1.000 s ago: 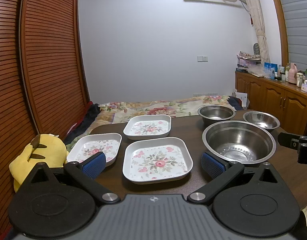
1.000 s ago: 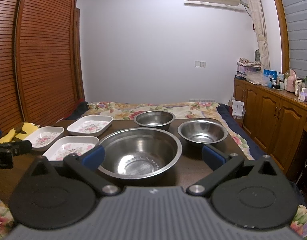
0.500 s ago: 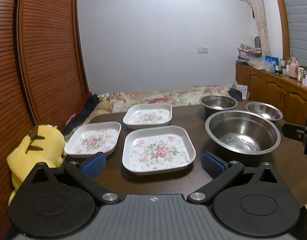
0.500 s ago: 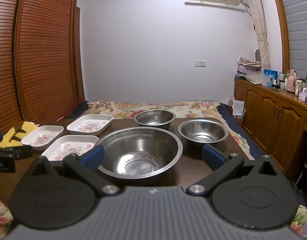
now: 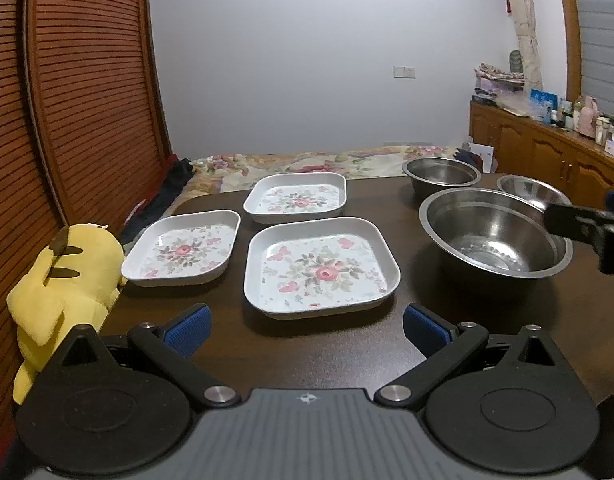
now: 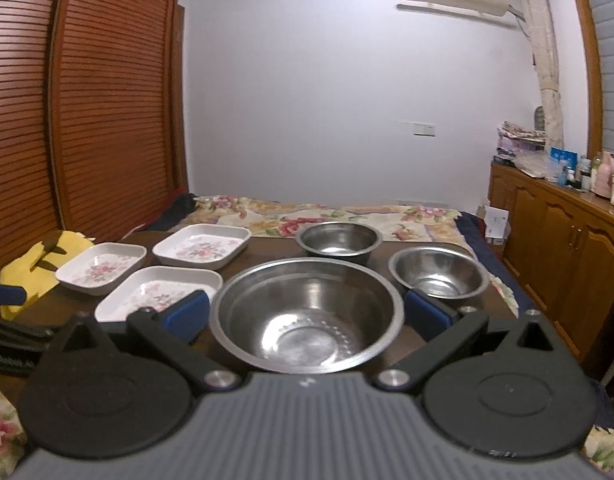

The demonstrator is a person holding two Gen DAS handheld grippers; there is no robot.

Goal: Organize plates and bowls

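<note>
Dim, even indoor light, source unseen | soft glare inside the large steel bowl (image 6: 307, 316) | faint shadows under the floral plates (image 5: 321, 266) on the dark table (image 5: 487, 312) | strong fisheye bending at edges, black corners | right wrist view slightly soft

Each gripper has a ribbed grey body, black disc-shaped linkages with silver screws, and blue-padded jaws.

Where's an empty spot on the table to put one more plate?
Bare wood shows between the near plate and the big bowl, and along the near table edge. The three plates and the three bowls are crowded.
</note>
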